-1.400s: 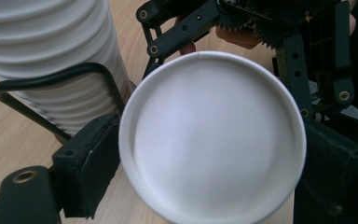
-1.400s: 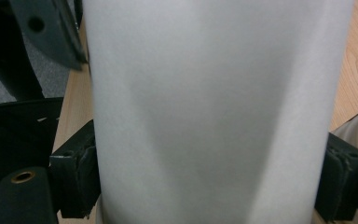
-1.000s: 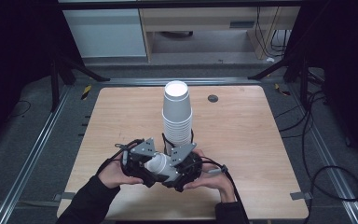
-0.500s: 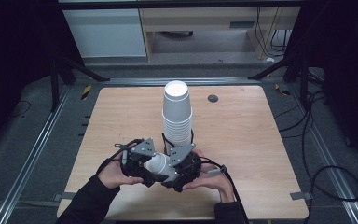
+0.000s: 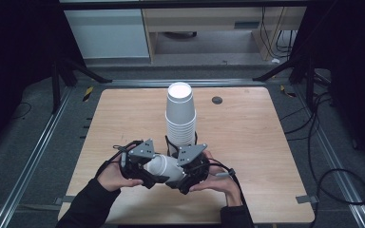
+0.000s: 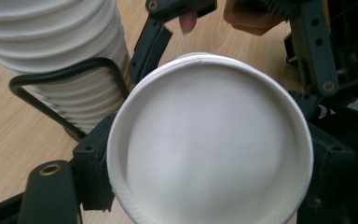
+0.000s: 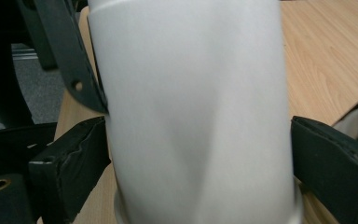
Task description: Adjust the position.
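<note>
A single white paper cup [image 5: 164, 166] lies on its side just above the front of the wooden table [image 5: 247, 142], held between both grippers. My left gripper [image 5: 153, 172] comes in from the left and is shut on the cup [image 6: 209, 154], whose round end faces its camera. My right gripper [image 5: 179, 173] comes in from the right, and its black pads [image 7: 70, 172] press both sides of the cup wall [image 7: 196, 116]. Right behind the grippers stands a tall stack of upturned white cups [image 5: 180, 114], seen close as ribbed rims [image 6: 51, 51].
A black wire loop [image 6: 65, 79] curves beside the stack's base. A small dark round disc [image 5: 217, 99] sits near the table's far edge. Metal rails [image 5: 38, 152] run along both sides, and cables [image 5: 332, 156] lie on the floor at the right.
Both grippers hold the cup in nearly the same spot in front of the stack; no clear movement shows.
</note>
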Demonstrator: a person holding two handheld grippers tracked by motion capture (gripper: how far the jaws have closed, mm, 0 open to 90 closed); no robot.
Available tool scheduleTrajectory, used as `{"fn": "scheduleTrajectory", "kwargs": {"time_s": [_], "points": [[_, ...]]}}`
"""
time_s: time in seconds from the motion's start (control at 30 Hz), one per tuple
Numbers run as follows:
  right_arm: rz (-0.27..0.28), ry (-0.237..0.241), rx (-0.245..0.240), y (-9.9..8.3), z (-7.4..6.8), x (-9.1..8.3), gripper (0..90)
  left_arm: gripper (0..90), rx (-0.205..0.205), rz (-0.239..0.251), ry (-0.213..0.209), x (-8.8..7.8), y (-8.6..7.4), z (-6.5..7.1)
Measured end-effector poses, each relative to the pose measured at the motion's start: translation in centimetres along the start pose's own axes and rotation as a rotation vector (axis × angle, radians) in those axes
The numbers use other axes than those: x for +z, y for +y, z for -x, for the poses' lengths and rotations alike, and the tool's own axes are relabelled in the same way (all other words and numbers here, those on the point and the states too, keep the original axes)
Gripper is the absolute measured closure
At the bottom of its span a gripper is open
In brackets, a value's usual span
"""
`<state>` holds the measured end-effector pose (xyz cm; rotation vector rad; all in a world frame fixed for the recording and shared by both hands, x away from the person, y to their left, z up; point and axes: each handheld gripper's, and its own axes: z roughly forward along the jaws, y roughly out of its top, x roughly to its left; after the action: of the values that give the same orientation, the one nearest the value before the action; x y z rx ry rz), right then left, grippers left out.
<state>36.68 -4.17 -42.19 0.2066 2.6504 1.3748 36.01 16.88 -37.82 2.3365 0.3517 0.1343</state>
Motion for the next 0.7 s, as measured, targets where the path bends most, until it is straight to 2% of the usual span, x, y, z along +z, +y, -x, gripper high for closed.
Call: {"fn": "scheduleTrajectory", "kwargs": {"time_s": [0.13,0.3,0.33,0.37,0.4,0.47,0.53,0.57,0.7], "points": [[0.035,-0.017,0.009,-0.2,0.1,-0.9,6.2,21.2,-0.005,0.004,0.006,-0.7,-0.5,-0.4],[0.044,-0.037,0.023,-0.3,0.1,-1.5,5.7,21.2,-0.013,0.017,0.016,-1.2,-0.8,-0.7],[0.071,-0.051,0.039,-0.5,0.1,-1.9,5.6,21.1,-0.019,0.028,0.024,-1.7,-1.1,-0.9],[0.071,-0.051,0.039,-0.5,0.1,-1.9,5.6,21.2,-0.019,0.028,0.024,-1.7,-1.1,-0.9],[0.107,-0.065,0.057,-0.8,0.2,-2.4,5.7,21.2,-0.029,0.047,0.033,-2.1,-1.3,-1.0],[0.123,-0.069,0.066,-1.0,0.2,-2.6,5.6,21.1,-0.035,0.059,0.034,-2.3,-1.5,-1.1],[0.187,-0.096,0.103,-1.7,0.1,-3.5,5.6,21.1,-0.042,0.079,0.043,-2.6,-1.6,-1.1],[0.205,-0.100,0.112,-1.9,0.0,-3.7,5.7,21.1,-0.050,0.105,0.040,-2.8,-1.8,-1.1],[0.244,-0.115,0.134,-2.4,-0.2,-4.2,6.0,20.9,-0.056,0.133,0.046,-2.9,-1.9,-1.1]]}}
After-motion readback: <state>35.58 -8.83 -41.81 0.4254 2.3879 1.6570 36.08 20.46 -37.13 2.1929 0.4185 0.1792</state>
